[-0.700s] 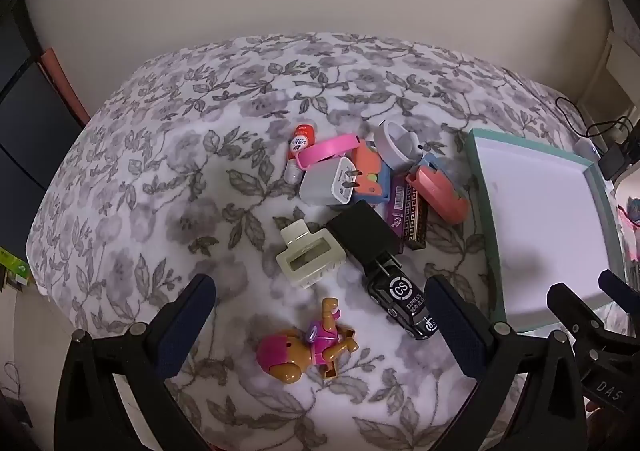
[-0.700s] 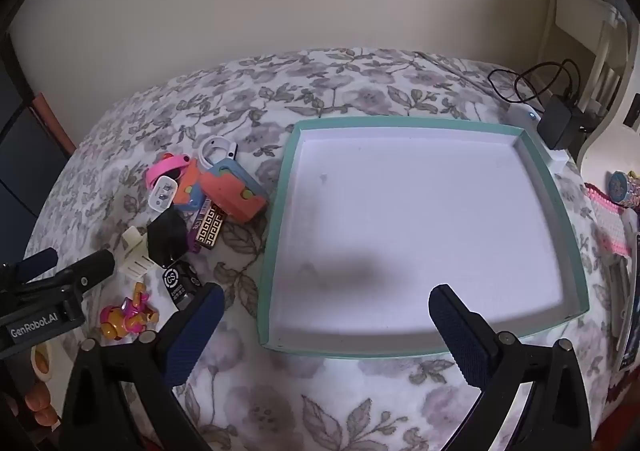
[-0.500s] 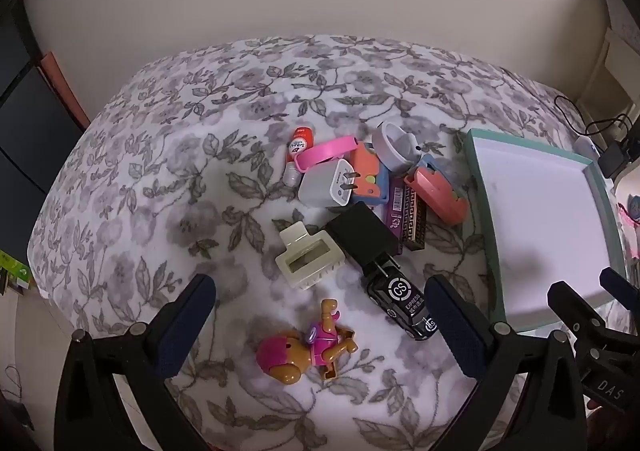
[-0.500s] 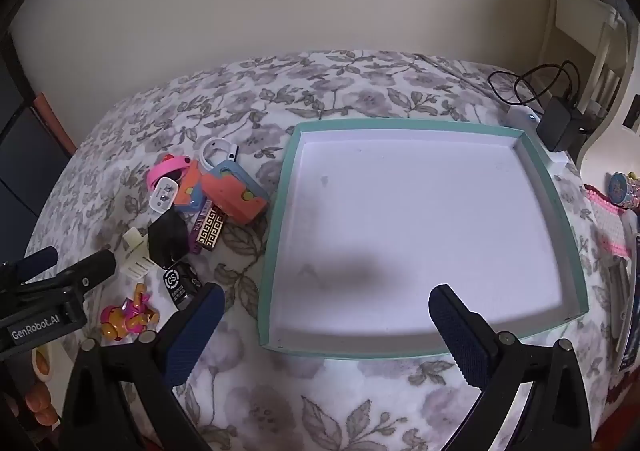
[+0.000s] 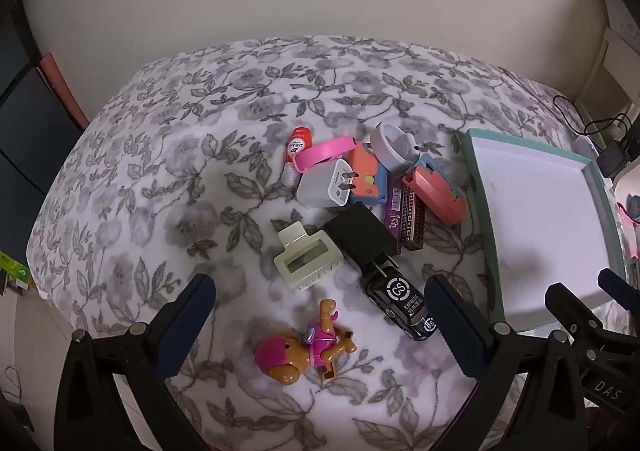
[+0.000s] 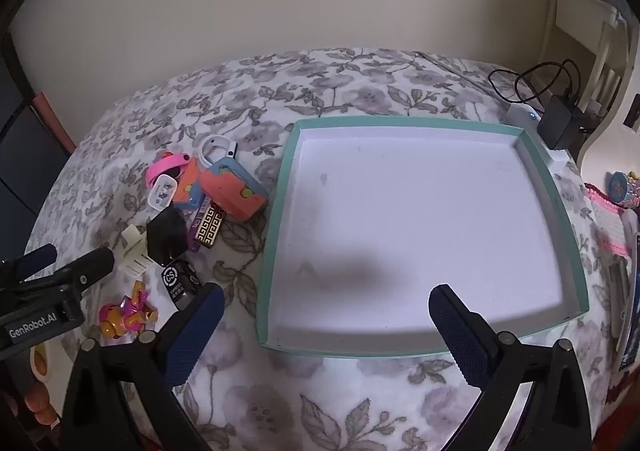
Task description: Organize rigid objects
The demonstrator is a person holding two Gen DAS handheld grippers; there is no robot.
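A pile of small rigid objects lies on a floral bedspread: a pink and brown toy dog (image 5: pixel 304 349), a cream hair claw (image 5: pixel 308 261), a black toy car (image 5: pixel 402 301), a black charger (image 5: pixel 360 237), a white plug (image 5: pixel 326 185), an orange case (image 5: pixel 434 195) and a pink band (image 5: pixel 324 151). My left gripper (image 5: pixel 320 327) is open and empty, just above the toy dog. A teal-rimmed white tray (image 6: pixel 558 207) lies to the right with nothing in it. My right gripper (image 6: pixel 326 335) is open and empty over the tray's near edge.
A black adapter with cables (image 6: pixel 560 123) sits past the tray's far right corner. The wall stands behind the bed. The bed's left edge drops off beside dark furniture (image 5: pixel 24 139). The left gripper shows in the right wrist view (image 6: pixel 48 271).
Both views have shifted only slightly; the left gripper has eased back a little. Nothing was taken hold of or moved.
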